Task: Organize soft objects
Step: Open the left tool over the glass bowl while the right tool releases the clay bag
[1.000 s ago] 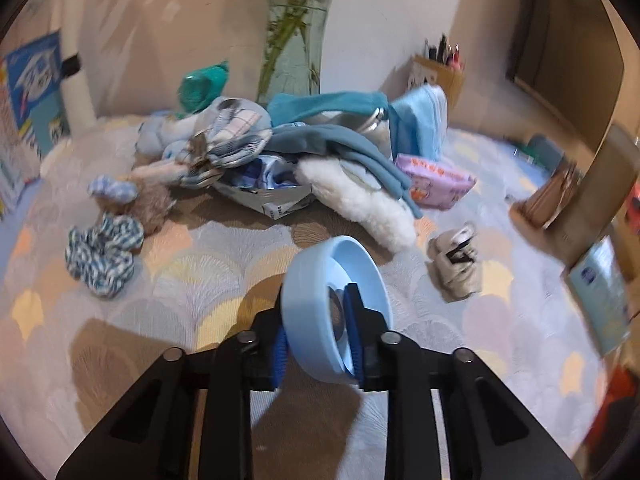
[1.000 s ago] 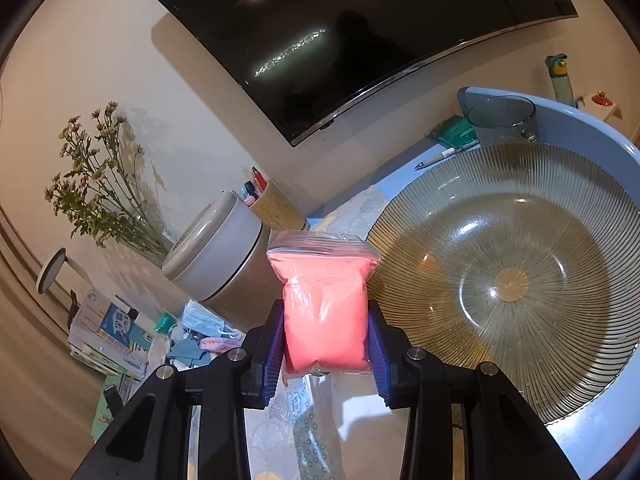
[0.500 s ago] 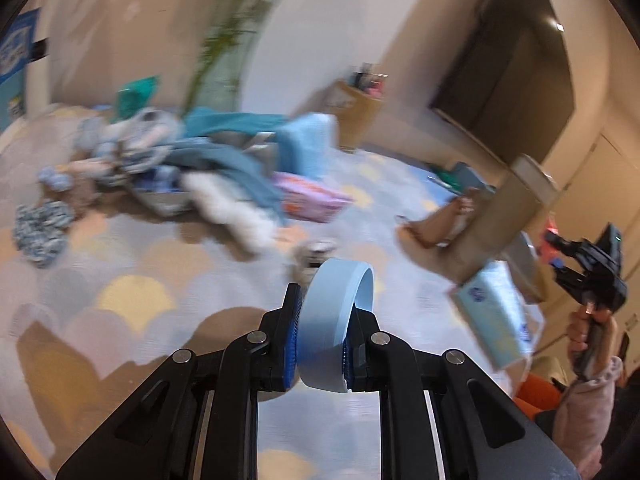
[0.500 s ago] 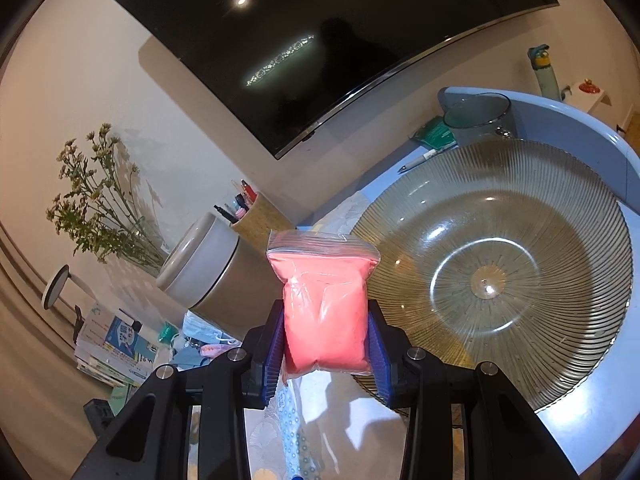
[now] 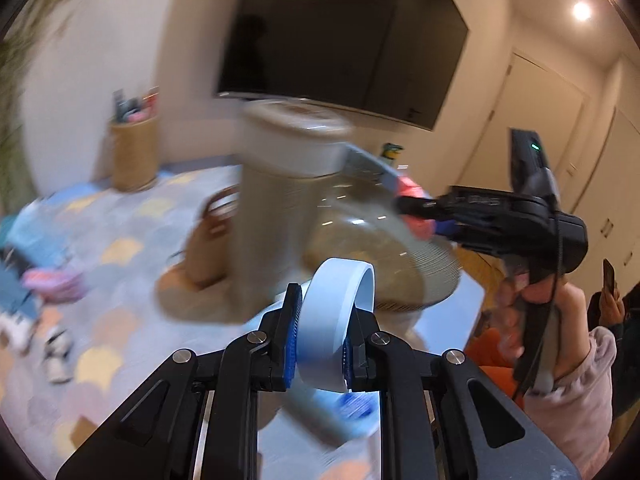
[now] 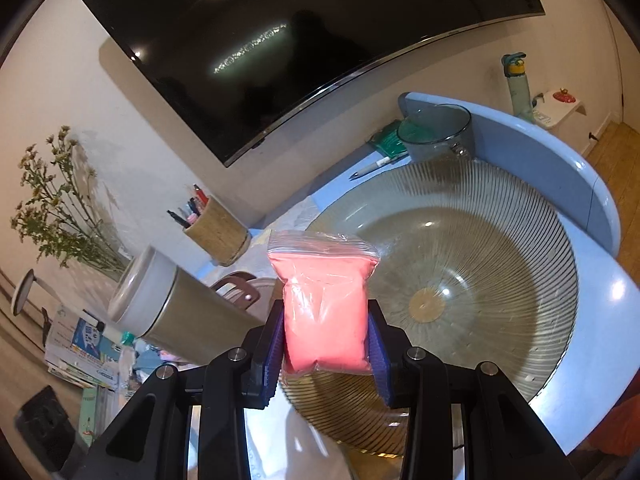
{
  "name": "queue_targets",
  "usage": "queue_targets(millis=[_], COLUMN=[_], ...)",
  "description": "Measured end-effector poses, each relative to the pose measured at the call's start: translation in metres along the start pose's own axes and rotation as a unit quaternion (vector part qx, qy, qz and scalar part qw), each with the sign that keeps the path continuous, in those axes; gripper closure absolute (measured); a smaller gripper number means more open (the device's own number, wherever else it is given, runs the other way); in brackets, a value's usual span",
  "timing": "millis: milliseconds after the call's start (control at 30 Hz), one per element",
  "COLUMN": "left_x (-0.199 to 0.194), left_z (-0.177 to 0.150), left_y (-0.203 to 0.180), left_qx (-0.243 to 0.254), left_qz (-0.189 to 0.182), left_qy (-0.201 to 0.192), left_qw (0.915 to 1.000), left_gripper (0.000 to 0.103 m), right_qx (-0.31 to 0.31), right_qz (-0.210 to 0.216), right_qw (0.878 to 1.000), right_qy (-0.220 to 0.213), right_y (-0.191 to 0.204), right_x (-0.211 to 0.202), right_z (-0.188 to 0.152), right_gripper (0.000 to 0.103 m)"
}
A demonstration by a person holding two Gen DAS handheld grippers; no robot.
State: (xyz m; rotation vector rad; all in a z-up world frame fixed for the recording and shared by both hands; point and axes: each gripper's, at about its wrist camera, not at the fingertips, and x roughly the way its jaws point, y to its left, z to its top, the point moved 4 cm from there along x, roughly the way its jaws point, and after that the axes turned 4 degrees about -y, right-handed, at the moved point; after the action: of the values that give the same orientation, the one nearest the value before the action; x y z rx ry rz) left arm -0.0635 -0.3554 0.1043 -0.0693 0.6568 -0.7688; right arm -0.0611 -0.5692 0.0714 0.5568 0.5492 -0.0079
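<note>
Pink powder bag (image 6: pixel 325 304) sat clamped in your right gripper (image 6: pixel 326 344) above the glass bowl (image 6: pixel 480 280); release low, w/o tossing. Left gripper (image 5: pixel 319 350) pinched the blue ring (image 5: pixel 338 320) nearby.

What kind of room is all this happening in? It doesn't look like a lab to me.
Most likely a home living room. A large dark television hangs on the wall, dried flowers and a pen holder stand nearby, and a ribbed glass bowl sits on a blue table.
</note>
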Motion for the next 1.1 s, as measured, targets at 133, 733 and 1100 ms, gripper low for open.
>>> queue_targets(millis=[133,733,1100], left_x=[0.023,0.073,0.047], left_z=[0.011,0.036,0.010], left_y=[-0.032,-0.067,-0.067], left_qx=[0.023,0.051,0.054], left_qz=[0.003,0.063,0.048], left_qy=[-0.003,-0.017,0.004], left_qw=[0.9997,0.9965,0.9974], left_gripper=[0.088,0.015,0.015], right_qx=[-0.006,0.029,0.018], right_qz=[-0.014,-0.058,-0.083], right_qw=[1.000,0.998,0.996], right_qy=[0.004,0.018,-0.002], right_y=[-0.006,-0.042,-0.021], right_x=[0.005,0.028,-0.002], right_z=[0.010,0.042,0.026], right_gripper=[0.066,0.011,0.011])
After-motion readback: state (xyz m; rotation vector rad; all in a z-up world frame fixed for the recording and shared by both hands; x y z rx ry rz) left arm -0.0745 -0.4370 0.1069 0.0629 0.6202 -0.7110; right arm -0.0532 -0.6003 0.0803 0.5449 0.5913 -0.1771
